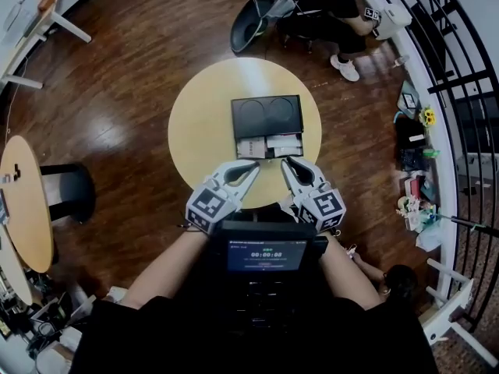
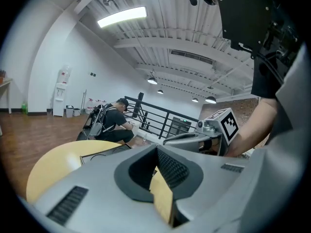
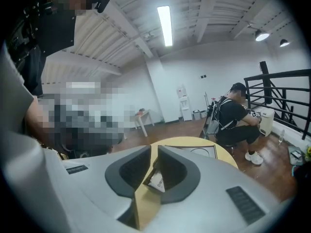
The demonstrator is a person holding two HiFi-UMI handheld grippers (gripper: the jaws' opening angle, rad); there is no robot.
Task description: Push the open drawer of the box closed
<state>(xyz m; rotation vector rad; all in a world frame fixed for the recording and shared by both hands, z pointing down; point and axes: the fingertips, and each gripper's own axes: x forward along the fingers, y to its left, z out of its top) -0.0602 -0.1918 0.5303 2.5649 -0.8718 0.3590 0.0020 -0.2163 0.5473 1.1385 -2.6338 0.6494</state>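
Right gripper [image 3: 154,149] jaws opening narrowly, empty, near drawer [image 1: 269,146]; left gripper [image 2: 156,149] closed.

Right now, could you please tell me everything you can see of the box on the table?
The box is a flat black rectangle, plastic by its look, lying near the middle of the round yellow table. Its top shows two round outlines side by side. Its drawer stands pulled out toward the person and holds white printed packets. The box rests flat on the table; nothing lies on its top.
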